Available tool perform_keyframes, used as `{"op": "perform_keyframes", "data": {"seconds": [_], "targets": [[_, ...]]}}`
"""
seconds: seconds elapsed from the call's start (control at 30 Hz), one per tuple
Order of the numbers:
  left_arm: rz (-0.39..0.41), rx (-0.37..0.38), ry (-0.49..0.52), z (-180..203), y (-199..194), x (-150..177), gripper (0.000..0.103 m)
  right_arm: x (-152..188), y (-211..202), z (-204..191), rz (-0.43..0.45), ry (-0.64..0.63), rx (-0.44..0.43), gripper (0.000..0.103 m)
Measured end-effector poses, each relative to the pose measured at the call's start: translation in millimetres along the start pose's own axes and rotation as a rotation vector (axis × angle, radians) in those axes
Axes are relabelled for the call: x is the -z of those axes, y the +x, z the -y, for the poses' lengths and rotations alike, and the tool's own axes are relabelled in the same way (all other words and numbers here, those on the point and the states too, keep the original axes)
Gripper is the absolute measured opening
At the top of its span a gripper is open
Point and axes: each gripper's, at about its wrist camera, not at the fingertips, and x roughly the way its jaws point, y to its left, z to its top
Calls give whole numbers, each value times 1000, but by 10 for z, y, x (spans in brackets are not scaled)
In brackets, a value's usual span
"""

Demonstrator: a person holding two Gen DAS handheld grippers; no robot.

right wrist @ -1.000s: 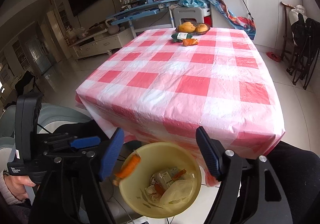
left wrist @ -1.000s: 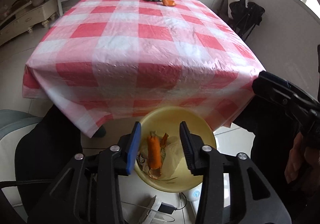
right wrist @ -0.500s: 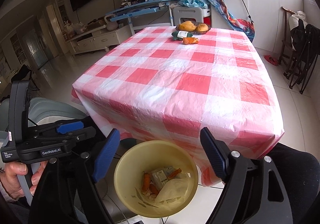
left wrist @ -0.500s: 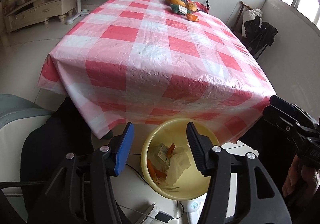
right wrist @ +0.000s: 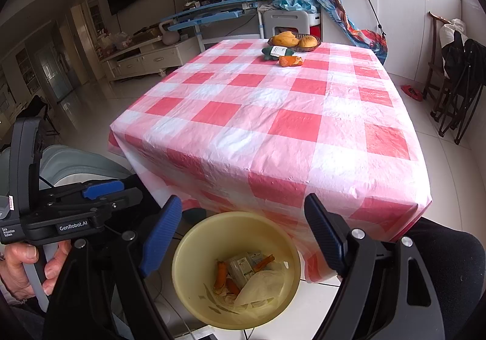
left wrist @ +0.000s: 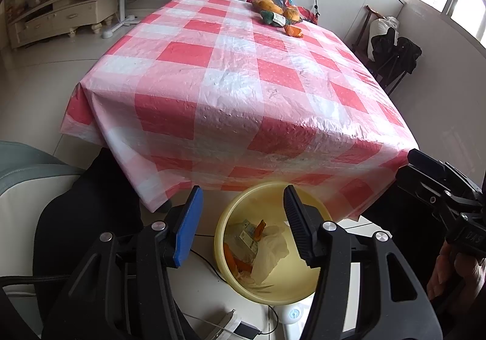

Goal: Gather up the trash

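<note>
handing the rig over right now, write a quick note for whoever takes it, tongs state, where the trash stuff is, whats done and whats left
Left tongs: open, empty, jaws have just been opening, above the yellow bin.
Right tongs: open wide, empty, jaws also just opened further, above the same bin.
Bin: on the floor at the near table edge, holding orange peel pieces, a small carton and a crumpled plastic bag.
Done: the near part of the checked tablecloth shows no trash.
Left: at the far end, an orange peel scrap and a dark green labelled item lie beside the fruit basket; probably take the scrap next.
</note>
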Motion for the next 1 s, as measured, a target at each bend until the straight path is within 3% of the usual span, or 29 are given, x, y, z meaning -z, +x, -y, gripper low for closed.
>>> {"op": "perform_keyframes", "data": {"seconds": [1.0], "targets": [[8, 1, -4, -11, -22, -12, 53, 27, 21, -19, -6, -5, 2, 79]]}}
